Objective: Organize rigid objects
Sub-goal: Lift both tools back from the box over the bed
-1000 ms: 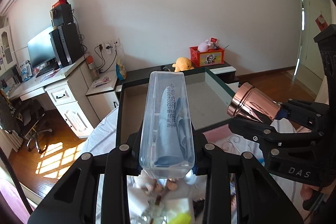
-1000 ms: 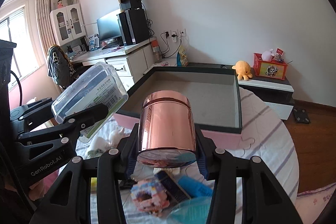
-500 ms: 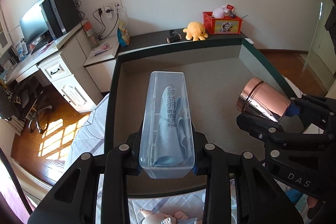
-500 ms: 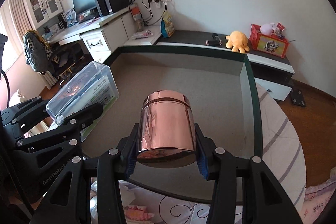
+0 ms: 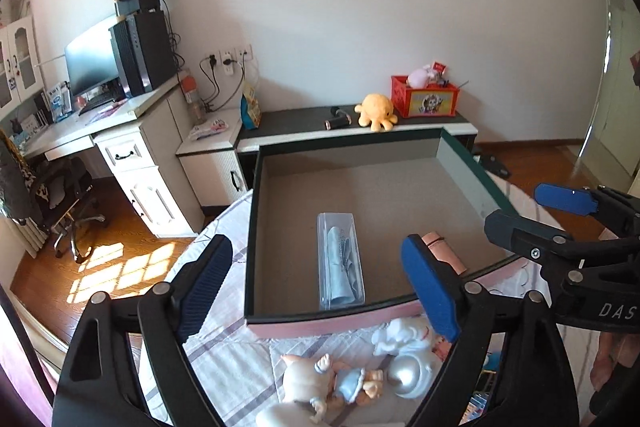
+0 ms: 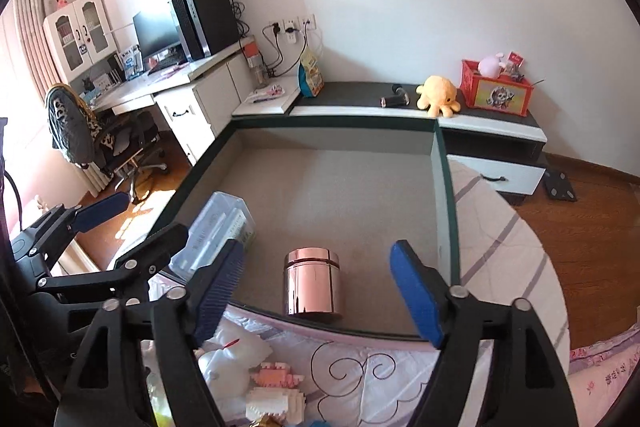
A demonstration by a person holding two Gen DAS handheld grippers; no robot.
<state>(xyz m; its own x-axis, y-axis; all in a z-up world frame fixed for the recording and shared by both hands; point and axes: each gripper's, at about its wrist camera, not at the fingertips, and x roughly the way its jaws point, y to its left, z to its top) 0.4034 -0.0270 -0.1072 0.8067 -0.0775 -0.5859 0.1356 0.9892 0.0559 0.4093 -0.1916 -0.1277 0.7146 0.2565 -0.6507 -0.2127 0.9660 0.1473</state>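
Note:
A clear plastic case (image 5: pixel 340 263) with blue cloth inside lies flat in the large dark-rimmed box (image 5: pixel 250 247), near its front wall. It also shows in the right wrist view (image 6: pixel 222 231). A rose-gold metal canister (image 6: pixel 313 281) lies on its side in the box near the front right; a part of it shows in the left wrist view (image 5: pixel 442 251). My left gripper (image 5: pixel 316 287) is open and empty, above the box's front edge. My right gripper (image 6: pixel 320 289) is open and empty, just behind the canister.
Small toys lie on the striped cloth in front of the box: a baby figurine (image 5: pixel 336 383), a silver ball (image 5: pixel 410 375), a block model (image 6: pixel 276 393). Behind the box are a low cabinet (image 6: pixel 492 123) with a yellow plush (image 6: pixel 438 99) and a desk (image 6: pixel 176 83).
Both grippers have opened and drawn back. The clear case and the rose-gold canister, held before, now lie in the box.

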